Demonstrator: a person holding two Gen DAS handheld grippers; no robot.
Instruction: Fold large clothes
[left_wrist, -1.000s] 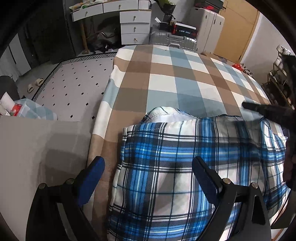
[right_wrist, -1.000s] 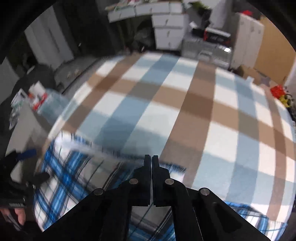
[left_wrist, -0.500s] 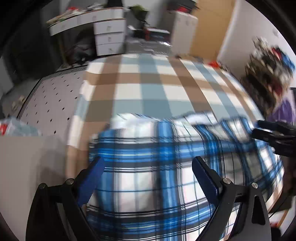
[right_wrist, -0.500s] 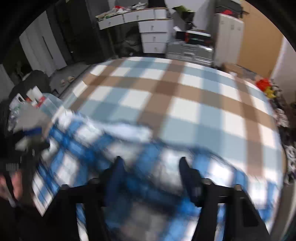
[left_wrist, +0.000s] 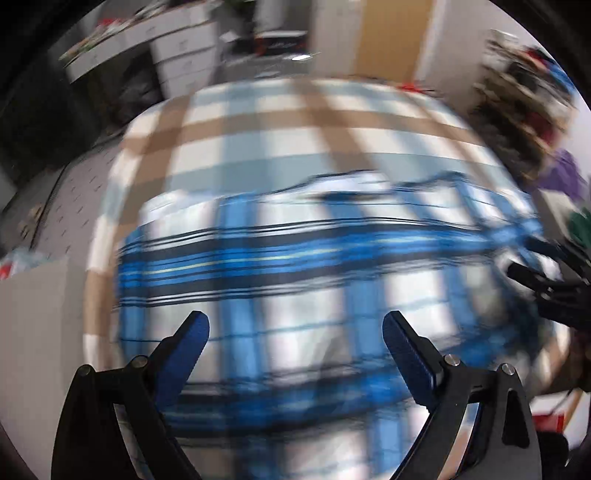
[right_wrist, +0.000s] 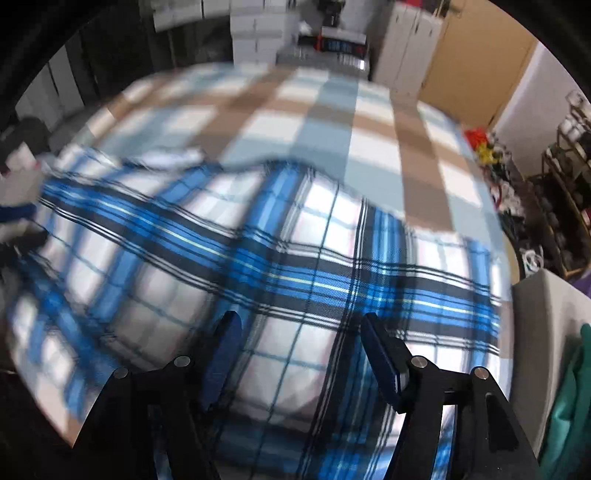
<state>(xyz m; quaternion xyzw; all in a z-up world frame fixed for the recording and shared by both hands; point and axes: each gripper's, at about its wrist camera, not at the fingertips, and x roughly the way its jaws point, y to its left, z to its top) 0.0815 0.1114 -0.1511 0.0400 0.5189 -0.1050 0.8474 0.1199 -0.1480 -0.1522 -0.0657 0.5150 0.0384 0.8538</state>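
Observation:
A blue, white and black plaid garment (left_wrist: 295, 280) lies spread on the near part of a bed covered by a tan, pale-blue and white checked sheet (left_wrist: 288, 133). It also fills the right wrist view (right_wrist: 295, 266). My left gripper (left_wrist: 295, 332) is open and empty above the garment's near part. My right gripper (right_wrist: 299, 332) is open and empty above the garment too. The right gripper also shows at the right edge of the left wrist view (left_wrist: 532, 277). Both views are motion-blurred.
White drawers (left_wrist: 184, 55) and boxes stand beyond the bed's far end. A patterned grey rug (left_wrist: 62, 206) lies left of the bed. A cluttered shelf (right_wrist: 554, 192) and a teal cloth (right_wrist: 569, 406) are at the right. A grey surface (left_wrist: 40, 332) sits near left.
My right gripper has gone from shut to open and pulled back over the garment. Both cameras swung to the right. The garment now lies spread wider across the bed.

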